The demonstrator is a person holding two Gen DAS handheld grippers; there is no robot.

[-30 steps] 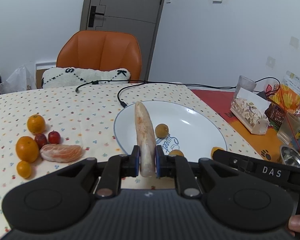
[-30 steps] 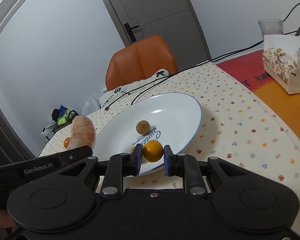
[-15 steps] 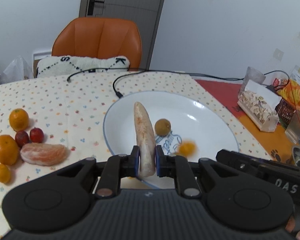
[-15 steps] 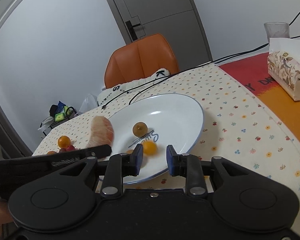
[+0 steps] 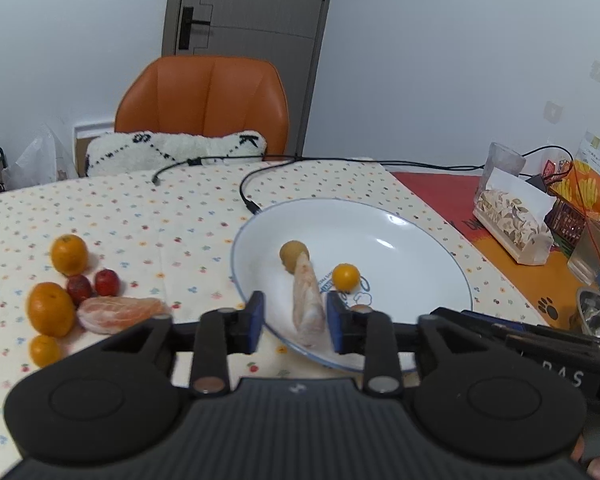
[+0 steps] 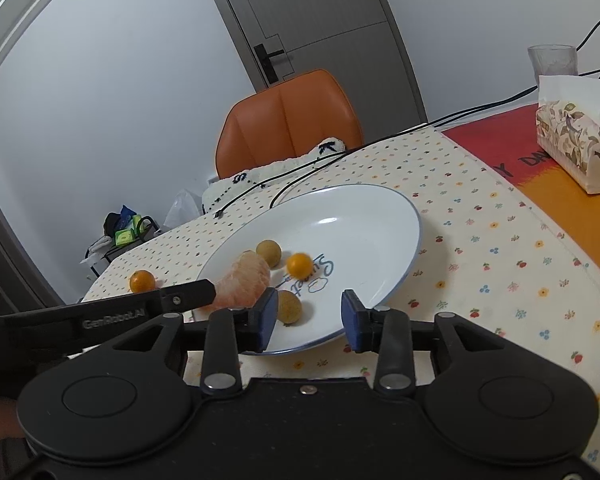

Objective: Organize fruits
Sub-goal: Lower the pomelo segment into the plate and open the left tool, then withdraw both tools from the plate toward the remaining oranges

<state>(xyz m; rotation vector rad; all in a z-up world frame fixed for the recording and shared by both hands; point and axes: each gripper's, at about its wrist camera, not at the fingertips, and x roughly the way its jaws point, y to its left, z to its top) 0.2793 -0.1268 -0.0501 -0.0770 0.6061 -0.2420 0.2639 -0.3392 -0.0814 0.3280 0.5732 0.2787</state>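
Your left claw (image 5: 296, 322) has just been opening; the pomelo segment (image 5: 309, 304) stands loose between its jaws on the plate (image 5: 400, 240). Your right claw (image 6: 310, 320) has just been opening, empty; the kumquat (image 6: 299, 265) lies at 12 o'clock.

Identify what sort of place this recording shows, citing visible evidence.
Probably a home dining room: a table under a dotted fruit-print tablecloth, an orange leather chair with a white cushion, and a grey interior door.
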